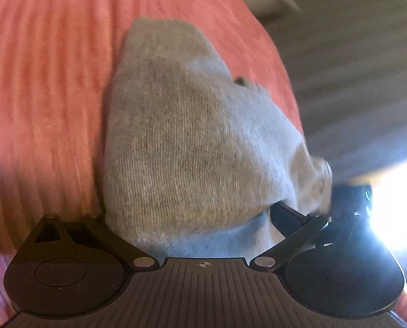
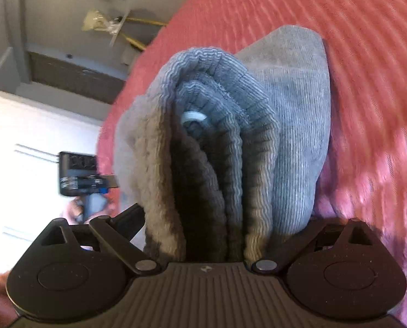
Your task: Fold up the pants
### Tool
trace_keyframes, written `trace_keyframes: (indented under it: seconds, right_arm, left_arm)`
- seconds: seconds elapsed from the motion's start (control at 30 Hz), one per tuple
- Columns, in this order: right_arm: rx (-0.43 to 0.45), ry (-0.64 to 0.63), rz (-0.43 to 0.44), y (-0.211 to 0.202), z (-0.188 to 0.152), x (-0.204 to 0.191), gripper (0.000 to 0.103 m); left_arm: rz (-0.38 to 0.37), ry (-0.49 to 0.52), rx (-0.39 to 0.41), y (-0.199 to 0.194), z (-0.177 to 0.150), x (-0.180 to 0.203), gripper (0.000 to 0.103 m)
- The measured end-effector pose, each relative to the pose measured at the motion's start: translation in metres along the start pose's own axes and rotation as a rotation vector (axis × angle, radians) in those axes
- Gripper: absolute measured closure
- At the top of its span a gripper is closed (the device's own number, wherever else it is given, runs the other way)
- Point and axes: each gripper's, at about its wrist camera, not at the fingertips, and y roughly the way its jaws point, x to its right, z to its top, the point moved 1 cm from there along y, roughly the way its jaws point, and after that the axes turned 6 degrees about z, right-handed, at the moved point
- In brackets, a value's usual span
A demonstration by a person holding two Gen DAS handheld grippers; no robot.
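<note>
Grey knit pants (image 1: 187,142) lie bunched on a red ribbed bedspread (image 1: 47,82). My left gripper (image 1: 203,218) is shut on a thick fold of the grey fabric, which covers its fingertips. In the right wrist view the ribbed waistband (image 2: 214,125) with a white drawstring eyelet (image 2: 194,117) is folded into several layers. My right gripper (image 2: 211,235) is shut on that waistband bundle, its fingertips hidden by cloth. The other gripper (image 2: 80,175) shows at the left of the right wrist view, close beside the pants.
The bedspread's edge runs along the right in the left wrist view, with dark floor (image 1: 354,68) beyond. Bright window light (image 1: 395,205) glares at the right. A wall and vent (image 2: 72,76) show past the bed edge in the right wrist view.
</note>
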Motion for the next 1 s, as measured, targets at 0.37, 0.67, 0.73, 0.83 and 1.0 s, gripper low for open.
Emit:
trace_keyframes:
  seconds: [0.37, 0.67, 0.73, 0.83, 1.0]
  right_arm:
    - [0.123, -0.204, -0.276, -0.006, -0.035, -0.083, 0.040]
    - [0.162, -0.355, -0.340, -0.007, -0.043, -0.130, 0.045]
    - [0.166, -0.363, -0.347, -0.008, -0.041, -0.136, 0.046]
    - [0.192, -0.383, -0.345, 0.000, -0.032, -0.153, 0.046]
    - [0.233, -0.423, -0.343, 0.010, 0.000, -0.166, 0.046]
  left_arm:
    - [0.138, 0.279, 0.144, -0.039, -0.028, 0.067, 0.067]
    - [0.115, 0.305, 0.218, -0.061, -0.022, 0.090, 0.069]
    - [0.116, 0.294, 0.240, -0.068, -0.016, 0.091, 0.069]
    - [0.122, 0.287, 0.283, -0.079, -0.003, 0.094, 0.069]
    - [0.151, 0.248, 0.362, -0.086, 0.028, 0.089, 0.069]
